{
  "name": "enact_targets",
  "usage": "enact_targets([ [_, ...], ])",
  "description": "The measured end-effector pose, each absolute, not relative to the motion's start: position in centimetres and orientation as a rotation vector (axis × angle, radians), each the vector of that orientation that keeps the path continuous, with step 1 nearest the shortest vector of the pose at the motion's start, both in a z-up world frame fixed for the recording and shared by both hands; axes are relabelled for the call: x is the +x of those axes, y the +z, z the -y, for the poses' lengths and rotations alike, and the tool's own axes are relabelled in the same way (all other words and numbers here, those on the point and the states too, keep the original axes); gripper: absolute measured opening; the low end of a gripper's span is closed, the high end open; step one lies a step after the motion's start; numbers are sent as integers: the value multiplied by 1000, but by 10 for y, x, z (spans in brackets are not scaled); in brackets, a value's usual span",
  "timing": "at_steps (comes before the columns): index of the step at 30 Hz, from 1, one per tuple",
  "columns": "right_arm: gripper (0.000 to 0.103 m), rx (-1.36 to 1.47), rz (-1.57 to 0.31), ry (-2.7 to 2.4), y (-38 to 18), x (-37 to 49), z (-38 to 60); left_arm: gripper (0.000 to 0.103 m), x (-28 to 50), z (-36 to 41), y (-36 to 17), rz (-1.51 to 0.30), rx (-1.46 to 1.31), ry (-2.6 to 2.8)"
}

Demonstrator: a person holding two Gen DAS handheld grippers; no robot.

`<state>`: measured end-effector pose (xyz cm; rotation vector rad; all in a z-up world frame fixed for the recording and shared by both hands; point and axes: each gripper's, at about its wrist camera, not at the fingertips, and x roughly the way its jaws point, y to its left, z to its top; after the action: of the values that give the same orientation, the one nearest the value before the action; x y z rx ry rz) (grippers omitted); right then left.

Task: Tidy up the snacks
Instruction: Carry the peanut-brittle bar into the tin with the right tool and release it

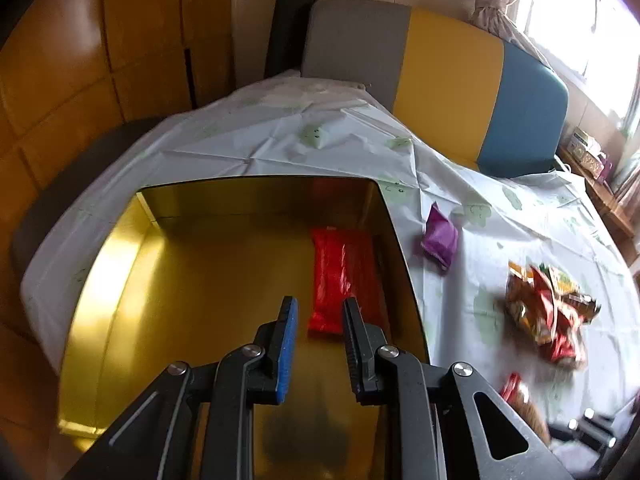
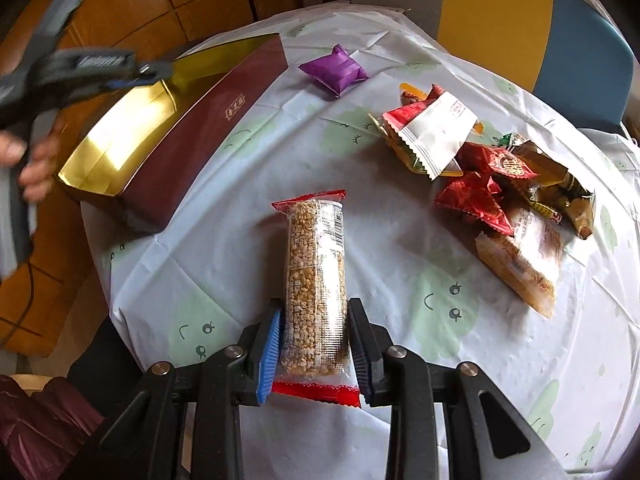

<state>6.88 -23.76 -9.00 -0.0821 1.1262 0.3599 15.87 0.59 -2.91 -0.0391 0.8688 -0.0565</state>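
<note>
A gold-lined box (image 1: pixel 240 200) with maroon outer walls (image 2: pixel 208 128) stands open on the table's left. A red snack packet (image 1: pixel 340 276) lies flat on its floor by the right wall. My left gripper (image 1: pixel 319 308) hovers over the box, open, its pads apart and pressing on nothing, the packet's near end showing just beyond the tips. In the right wrist view the left gripper (image 2: pixel 100 68) is a blur above the box, with a hand (image 2: pixel 36 168) on it. My right gripper (image 2: pixel 316 308) is shut on a clear puffed-grain bar (image 2: pixel 316 272) with red ends, pointing away over the tablecloth.
A purple packet (image 2: pixel 334 70) lies beyond the box's right wall. A pile of several red, white and brown snack packets (image 2: pixel 480 160) sits at the right. A white tablecloth (image 2: pixel 400 264) with green faces covers the round table. A grey, yellow and blue chair back (image 1: pixel 452 80) stands behind.
</note>
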Motion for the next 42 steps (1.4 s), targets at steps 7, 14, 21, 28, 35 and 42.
enact_targets([
  [7, 32, -25, -1121, 321, -90, 72, 244, 23, 110, -6, -24, -828, 7, -51],
  [14, 31, -59, -1075, 262, -91, 63, 236, 34, 83, -11, -22, -805, 14, -48],
  [21, 31, -17, -1086, 208, -90, 64, 234, 37, 66, -23, -21, -768, 9, -39],
  [28, 30, 126, -1104, 236, -76, 67, 232, 43, 59, -40, -28, -759, 1, 9],
  [35, 30, 165, -1030, 345, -35, 79, 190, 43, 58, -65, -29, -750, -64, 61],
  [42, 30, 133, -981, 436, -10, 112, 129, 54, 57, -97, -26, -745, -145, 116],
])
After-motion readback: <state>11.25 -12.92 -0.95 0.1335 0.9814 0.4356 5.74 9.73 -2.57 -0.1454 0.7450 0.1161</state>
